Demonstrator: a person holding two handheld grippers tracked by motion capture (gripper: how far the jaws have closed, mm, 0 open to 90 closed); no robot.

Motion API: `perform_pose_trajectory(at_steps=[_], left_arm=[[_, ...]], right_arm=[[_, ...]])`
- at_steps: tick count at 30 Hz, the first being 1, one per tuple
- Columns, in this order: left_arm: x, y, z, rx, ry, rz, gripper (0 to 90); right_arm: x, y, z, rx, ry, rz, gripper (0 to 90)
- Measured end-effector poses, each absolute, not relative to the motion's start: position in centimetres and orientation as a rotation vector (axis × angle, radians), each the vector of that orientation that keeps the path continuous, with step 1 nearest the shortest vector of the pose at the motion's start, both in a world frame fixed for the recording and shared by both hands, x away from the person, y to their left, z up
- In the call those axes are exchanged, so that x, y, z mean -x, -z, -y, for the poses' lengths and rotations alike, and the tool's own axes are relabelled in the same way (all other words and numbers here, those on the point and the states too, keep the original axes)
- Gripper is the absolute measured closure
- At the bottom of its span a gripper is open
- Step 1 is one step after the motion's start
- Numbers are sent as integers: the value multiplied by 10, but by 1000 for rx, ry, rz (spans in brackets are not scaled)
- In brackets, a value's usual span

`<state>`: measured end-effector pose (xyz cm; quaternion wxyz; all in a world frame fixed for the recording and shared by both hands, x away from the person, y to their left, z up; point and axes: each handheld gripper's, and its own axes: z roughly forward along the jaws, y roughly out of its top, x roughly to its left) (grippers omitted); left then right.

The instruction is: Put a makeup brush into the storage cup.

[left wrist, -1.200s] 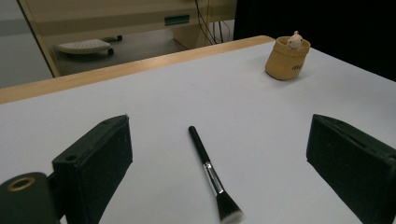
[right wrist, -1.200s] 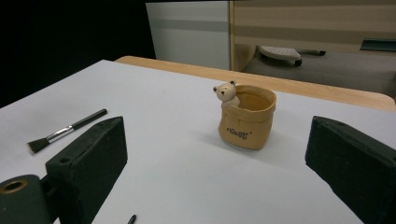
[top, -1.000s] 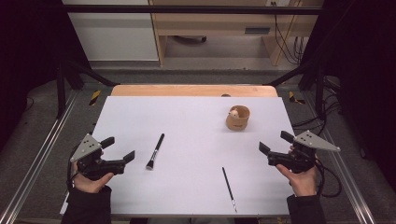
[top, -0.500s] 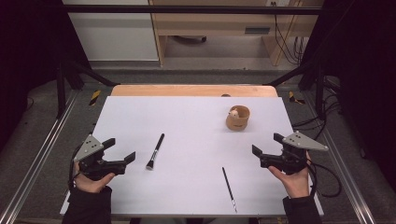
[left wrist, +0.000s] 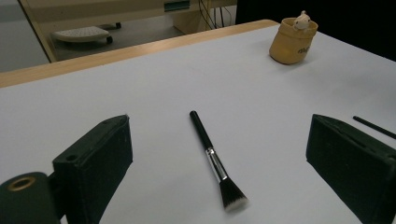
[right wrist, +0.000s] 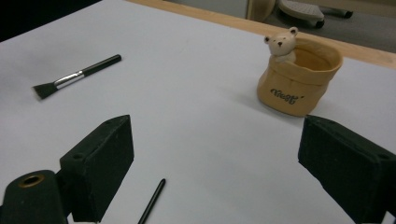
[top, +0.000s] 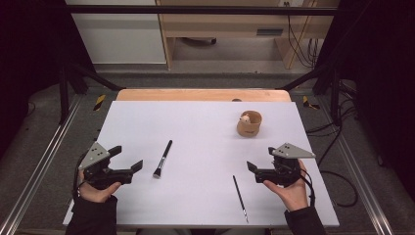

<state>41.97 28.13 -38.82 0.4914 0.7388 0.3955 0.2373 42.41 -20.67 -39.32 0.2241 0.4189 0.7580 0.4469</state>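
Fingers (left wrist: 98, 168) spread wide, left gripper (top: 128, 168) facing brush (top: 162, 159).

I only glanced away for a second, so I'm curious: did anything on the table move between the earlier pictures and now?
The right gripper slid leftward over the white table, toward the thin black brush, jaws open and holding nothing. The left gripper barely moved and is also open. The makeup brush, the thin brush and the tan bear pot lie where they did; nothing was picked up or let go.

left gripper (top: 131, 168) jaws wide apart, right gripper (top: 253, 169) likewise, both held low
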Motion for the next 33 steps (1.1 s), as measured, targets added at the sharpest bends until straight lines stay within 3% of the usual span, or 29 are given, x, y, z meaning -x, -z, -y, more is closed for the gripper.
perform_pose_trajectory(at_steps=[33], left_arm=[[-421,391,-282,-1795,-579,-965,66]], right_arm=[[-428,445,162,-1147,-1061,-2342,175]])
